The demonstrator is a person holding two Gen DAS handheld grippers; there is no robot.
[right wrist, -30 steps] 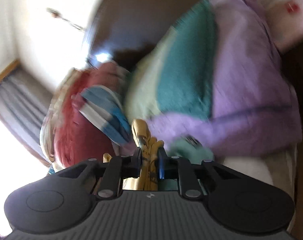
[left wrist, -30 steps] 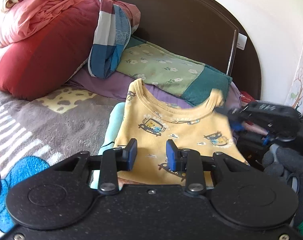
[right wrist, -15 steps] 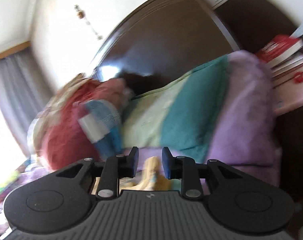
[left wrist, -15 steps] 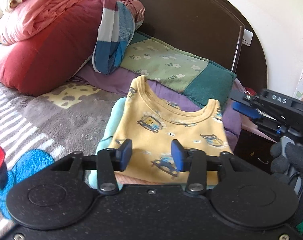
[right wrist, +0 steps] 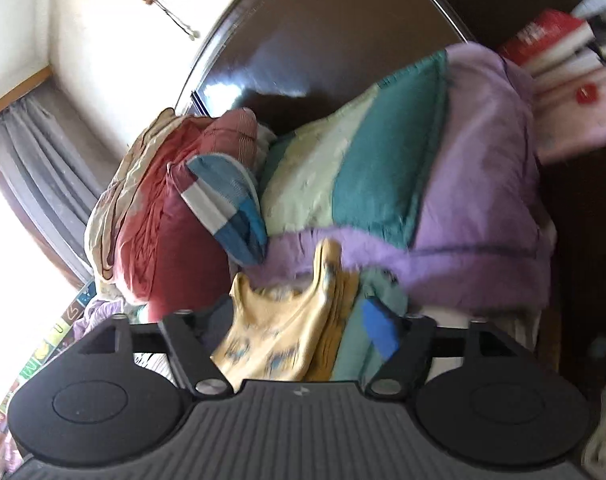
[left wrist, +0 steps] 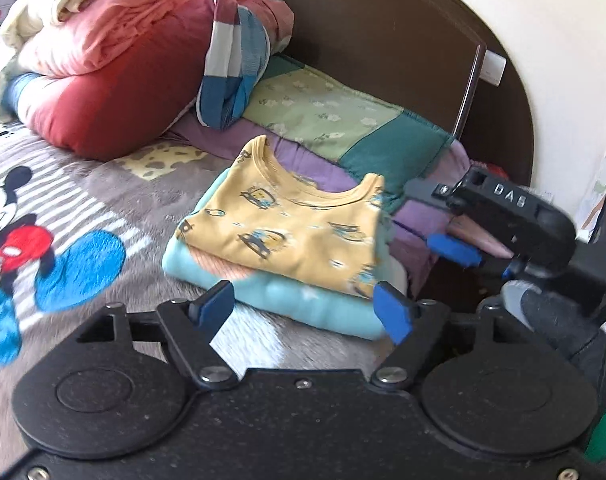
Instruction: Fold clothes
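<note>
Clothes sit in a small neat pile on the bed (left wrist: 103, 208), near its head end and close to the bed's right edge. The yellow shirt (left wrist: 287, 232) is on top, folded flat, with its neck hole turned toward the dark headboard (left wrist: 383, 60). Under it lies a light blue piece of clothing (left wrist: 303, 304), also folded. The pile touches the purple and green pillow (left wrist: 335, 120) behind it.

The left gripper (left wrist: 303, 310) is just in front of the pile, a little above the blanket. Its jaws have just been opening and now stand wide apart, with nothing between them. The pile lies straight ahead of it.

The right gripper (left wrist: 443, 220) is beside the pile's right end, out past the bed's edge. Its jaws have just been opening too and are spread, and they pinch nothing. In its own camera the yellow shirt (right wrist: 287, 332) shows between its fingers, but the pads do not press on it.

The pile's long side runs left to right, across the way the left gripper looks. Both grippers are close, one at the front and one at the right end. I think this shirt is done and a new piece comes next.
</note>
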